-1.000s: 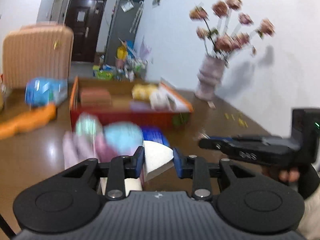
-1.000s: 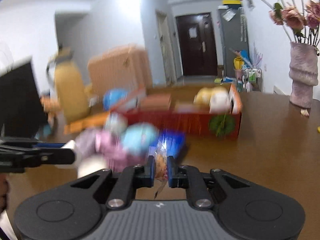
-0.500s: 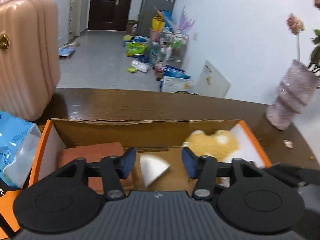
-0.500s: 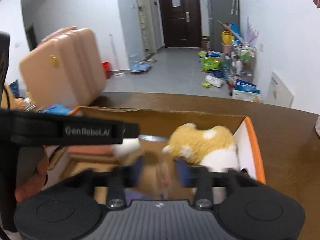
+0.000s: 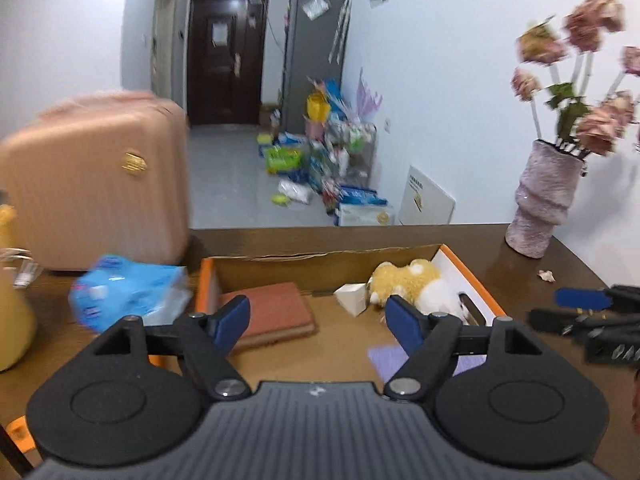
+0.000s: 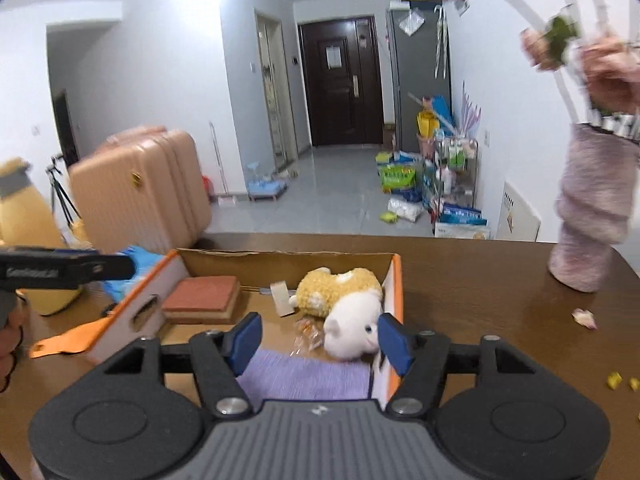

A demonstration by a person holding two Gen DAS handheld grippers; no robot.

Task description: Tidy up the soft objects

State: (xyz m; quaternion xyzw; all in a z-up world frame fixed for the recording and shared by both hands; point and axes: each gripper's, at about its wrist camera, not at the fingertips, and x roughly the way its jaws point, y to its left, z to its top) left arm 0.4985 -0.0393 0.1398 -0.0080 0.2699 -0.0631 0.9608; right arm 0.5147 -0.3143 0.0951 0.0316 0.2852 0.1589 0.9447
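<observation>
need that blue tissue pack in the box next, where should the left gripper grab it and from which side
Judging from the frames, grip the blue tissue pack across its soft middle, coming from above and the near side with the left gripper, whose jaws have just been opening and hold nothing. It lies on its side on the table, outside the cardboard box, close against the box's left wall, so an approach from that side looks blocked.

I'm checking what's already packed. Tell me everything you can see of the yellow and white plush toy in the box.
The fluffy yellow and white plush toy lies on its side in the right end of the open orange-edged cardboard box, against or close to the right wall. Its body is curly yellow pile with white patches; a white rounded head with a small dark eye faces the camera. A small clear snack packet lies beside it, and a white wedge-shaped piece sits at its left. Neither gripper touches it.
</observation>
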